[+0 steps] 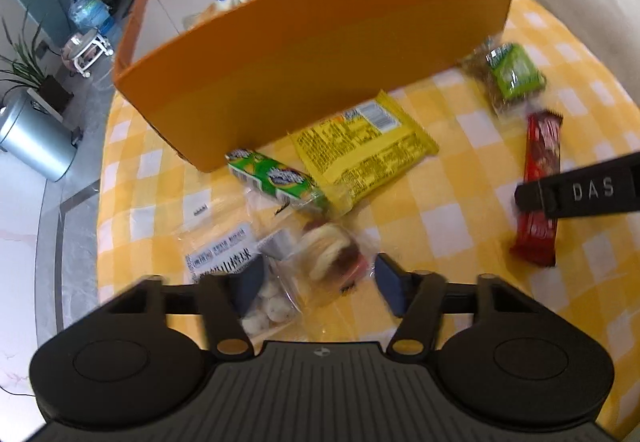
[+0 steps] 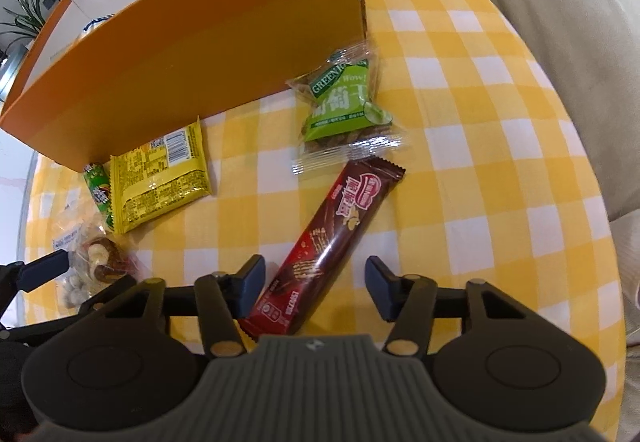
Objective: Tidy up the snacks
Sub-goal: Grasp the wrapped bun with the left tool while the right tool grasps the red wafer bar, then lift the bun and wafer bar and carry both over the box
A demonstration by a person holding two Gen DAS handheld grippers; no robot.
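Two claws of mine hang low over the yellow checked tablecloth (image 2: 460, 145). My left gripper (image 1: 316, 284) stands partly open astride a clear packet with a round pastry (image 1: 330, 254), beside a clear bag of small white balls (image 1: 268, 312); its pads do not press on either. My right gripper (image 2: 316, 288) is likewise half open, the red-brown wafer bar (image 2: 320, 254) lying slantwise between its fingers, not gripped. Farther out lie a yellow packet (image 2: 160, 177), a green biscuit roll (image 1: 276, 177) and a green raisin pack (image 2: 344, 105), all near the orange box (image 1: 320, 53), which already holds a snack.
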